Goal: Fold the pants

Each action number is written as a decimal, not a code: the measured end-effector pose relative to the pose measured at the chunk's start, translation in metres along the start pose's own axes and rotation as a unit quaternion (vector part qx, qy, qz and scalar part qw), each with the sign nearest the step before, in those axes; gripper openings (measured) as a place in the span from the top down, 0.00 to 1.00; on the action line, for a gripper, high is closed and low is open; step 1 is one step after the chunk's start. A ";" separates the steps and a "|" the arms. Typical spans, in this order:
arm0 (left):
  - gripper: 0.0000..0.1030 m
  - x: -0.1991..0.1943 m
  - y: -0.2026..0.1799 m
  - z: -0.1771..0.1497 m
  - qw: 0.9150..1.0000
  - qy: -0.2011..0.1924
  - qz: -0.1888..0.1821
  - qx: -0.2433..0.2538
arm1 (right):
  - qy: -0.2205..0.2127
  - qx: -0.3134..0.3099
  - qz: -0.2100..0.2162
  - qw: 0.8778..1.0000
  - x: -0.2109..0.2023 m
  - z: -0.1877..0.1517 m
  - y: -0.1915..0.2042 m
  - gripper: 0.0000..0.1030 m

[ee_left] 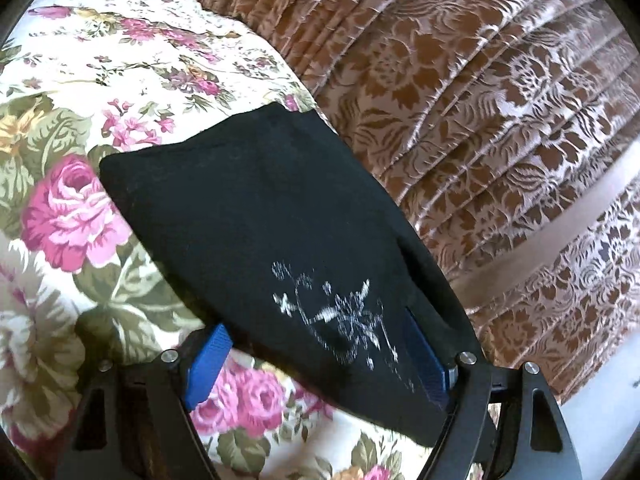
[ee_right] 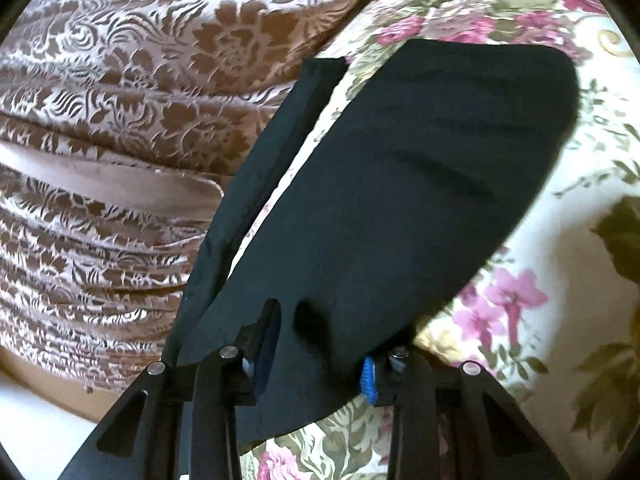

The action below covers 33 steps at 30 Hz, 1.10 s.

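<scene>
The black pants (ee_left: 256, 208) lie on a floral bedspread (ee_left: 80, 80), with a white print near my end. My left gripper (ee_left: 316, 328) is open: its blue pads (ee_left: 208, 364) stand far apart, and the pants' near edge drapes between them and over the right one. In the right wrist view the pants (ee_right: 420, 184) stretch away from me, and a narrow black strip (ee_right: 260, 184) runs beside them on the left. My right gripper (ee_right: 320, 340) has its jaws partly narrowed around the near edge. Cloth covers the fingertips, and a gap still shows between the pads (ee_right: 368, 376).
A brown and silver patterned fabric (ee_left: 480, 100) hangs in pleats beside the bed, on the left in the right wrist view (ee_right: 120, 80). A pale floor (ee_right: 40, 420) shows below it. The floral bedspread (ee_right: 540, 280) spreads out past the pants.
</scene>
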<state>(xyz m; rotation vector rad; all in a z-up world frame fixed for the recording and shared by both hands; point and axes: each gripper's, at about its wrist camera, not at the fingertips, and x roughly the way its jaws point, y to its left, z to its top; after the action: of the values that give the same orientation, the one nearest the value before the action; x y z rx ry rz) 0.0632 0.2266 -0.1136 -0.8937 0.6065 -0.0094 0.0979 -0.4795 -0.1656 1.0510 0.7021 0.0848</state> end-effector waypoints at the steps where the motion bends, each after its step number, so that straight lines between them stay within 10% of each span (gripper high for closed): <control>1: 0.21 0.002 0.001 0.002 1.000 -0.002 0.001 -0.006 | -0.002 0.000 0.005 1.000 0.001 0.000 -0.001 0.69; 9: 0.85 0.019 0.022 0.018 0.997 0.024 0.047 -0.048 | 0.005 -0.013 -0.001 1.000 0.009 0.002 -0.001 0.82; 33: 0.95 -0.055 0.016 0.024 1.000 0.020 0.001 -0.024 | -0.036 -0.057 0.002 0.998 -0.042 0.000 0.015 0.93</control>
<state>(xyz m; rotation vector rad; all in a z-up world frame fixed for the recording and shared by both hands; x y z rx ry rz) 0.0259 0.2685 -0.0871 -0.9405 0.6461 -0.0113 0.0688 -0.4879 -0.1333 0.9426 0.6220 0.0883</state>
